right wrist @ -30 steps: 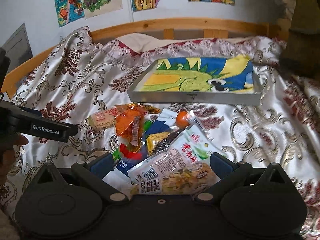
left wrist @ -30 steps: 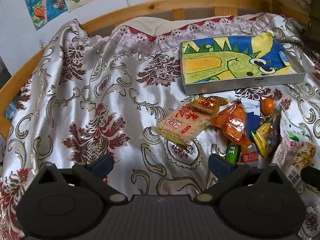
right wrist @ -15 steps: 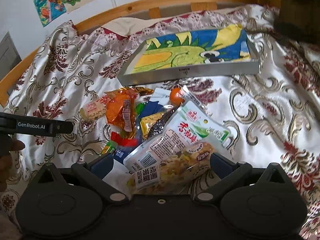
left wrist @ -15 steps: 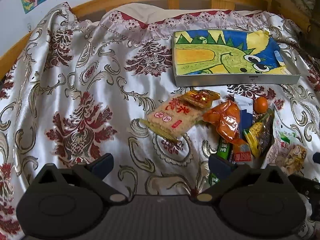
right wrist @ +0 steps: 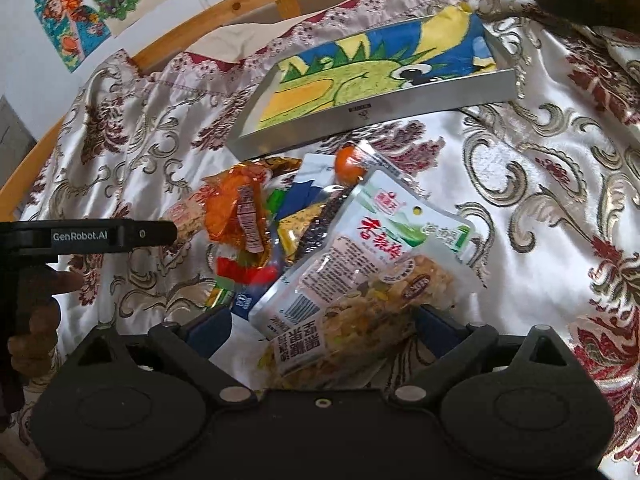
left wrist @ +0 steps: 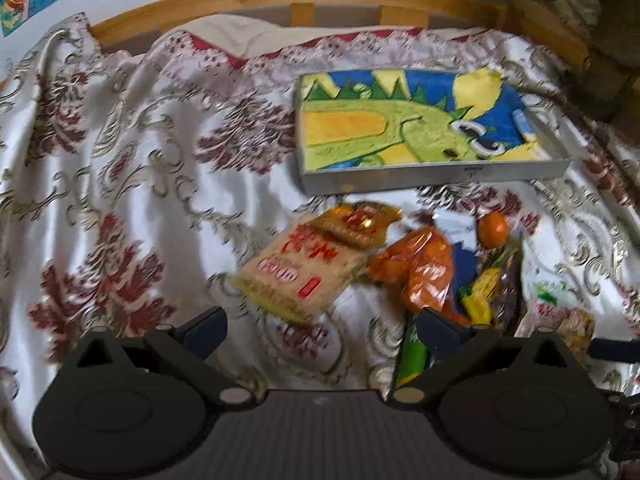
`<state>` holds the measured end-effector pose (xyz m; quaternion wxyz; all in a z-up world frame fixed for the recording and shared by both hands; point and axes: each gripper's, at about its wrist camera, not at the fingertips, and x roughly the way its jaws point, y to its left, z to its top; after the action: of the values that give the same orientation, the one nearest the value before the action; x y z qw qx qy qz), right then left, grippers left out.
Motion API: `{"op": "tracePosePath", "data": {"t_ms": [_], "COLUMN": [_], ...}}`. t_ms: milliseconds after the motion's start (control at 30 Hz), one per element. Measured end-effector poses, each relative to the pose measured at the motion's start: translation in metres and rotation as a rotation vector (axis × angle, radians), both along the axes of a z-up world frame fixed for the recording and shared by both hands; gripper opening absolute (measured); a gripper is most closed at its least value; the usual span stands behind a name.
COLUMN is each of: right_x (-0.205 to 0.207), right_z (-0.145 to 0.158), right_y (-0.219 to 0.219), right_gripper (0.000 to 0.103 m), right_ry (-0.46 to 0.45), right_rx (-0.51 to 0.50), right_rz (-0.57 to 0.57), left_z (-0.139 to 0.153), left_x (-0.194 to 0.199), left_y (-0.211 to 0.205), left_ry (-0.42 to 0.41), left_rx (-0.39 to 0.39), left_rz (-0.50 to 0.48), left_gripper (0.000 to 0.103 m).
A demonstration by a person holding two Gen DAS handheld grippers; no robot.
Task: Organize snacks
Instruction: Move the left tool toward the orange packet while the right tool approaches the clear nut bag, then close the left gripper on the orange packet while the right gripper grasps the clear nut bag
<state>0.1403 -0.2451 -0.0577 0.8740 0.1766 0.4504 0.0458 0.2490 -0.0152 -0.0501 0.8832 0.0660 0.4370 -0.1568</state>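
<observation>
Below — right gripper [right wrist: 324, 320] astride white pouch [right wrist: 360, 276].

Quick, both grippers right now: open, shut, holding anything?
Left gripper: open, empty, above the bedspread just short of the cracker pack.
Right gripper: open, jaws just closing, straddling the white snack pouch, not yet gripping.

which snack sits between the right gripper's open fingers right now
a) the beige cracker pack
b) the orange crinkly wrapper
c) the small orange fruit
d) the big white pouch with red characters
d: in the right wrist view the big white pouch lies between the spread fingers of the right gripper, while the orange fruit, cracker pack and orange wrapper lie further out.
</observation>
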Motion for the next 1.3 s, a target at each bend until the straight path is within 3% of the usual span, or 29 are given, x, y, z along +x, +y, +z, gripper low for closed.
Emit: {"op": "tracePosePath", "data": {"t_ms": [167, 300, 533, 600, 767, 867, 967, 1300], "right_x": [0.000, 0.001, 0.011, 0.014, 0.018, 0.018, 0.018, 0.011], "right_z": [-0.003, -0.007, -0.016, -0.018, -0.021, -0.020, -0.019, -0.011], "right_y": [-0.006, 0.000, -0.008, -0.010, -0.006, -0.005, -0.005, -0.003], "right_gripper": [0.096, 0.096, 0.095, 0.089, 0.067, 0.063, 0.062, 0.061], "right_ry": [0.041, 0.063, 0.051, 0.046, 0.030, 0.017, 0.008, -0.011], "right_rx": [0.012, -0.060, 0.031, 0.056, -0.008, -0.023, -0.039, -0.043], "right_rz": [-0.043, -0.029, -0.072, -0.105, -0.124, -0.111, -0.104, -0.085], "left_z": [0.003, -0.004, -0.020, -0.022, -0.024, -0.026, -0.030, -0.028], "left_x": [0.000, 0.002, 0.013, 0.015, 0.013, 0.015, 0.016, 0.003], "left_y": [-0.013, -0.038, -0.054, -0.054, -0.050, -0.047, -0.046, -0.037], "left_ry": [-0.020, -0.029, 0.006, 0.015, 0.025, 0.066, 0.101, 0.154], "left_rx": [-0.071, -0.046, -0.054, -0.065, -0.093, -0.124, -0.141, -0.159], "left_rz": [-0.066, -0.119, -0.106, -0.113, -0.122, -0.123, -0.109, -0.076], "left_gripper": [0.103, 0.103, 0.102, 0.100, 0.080, 0.059, 0.047, 0.040]}}
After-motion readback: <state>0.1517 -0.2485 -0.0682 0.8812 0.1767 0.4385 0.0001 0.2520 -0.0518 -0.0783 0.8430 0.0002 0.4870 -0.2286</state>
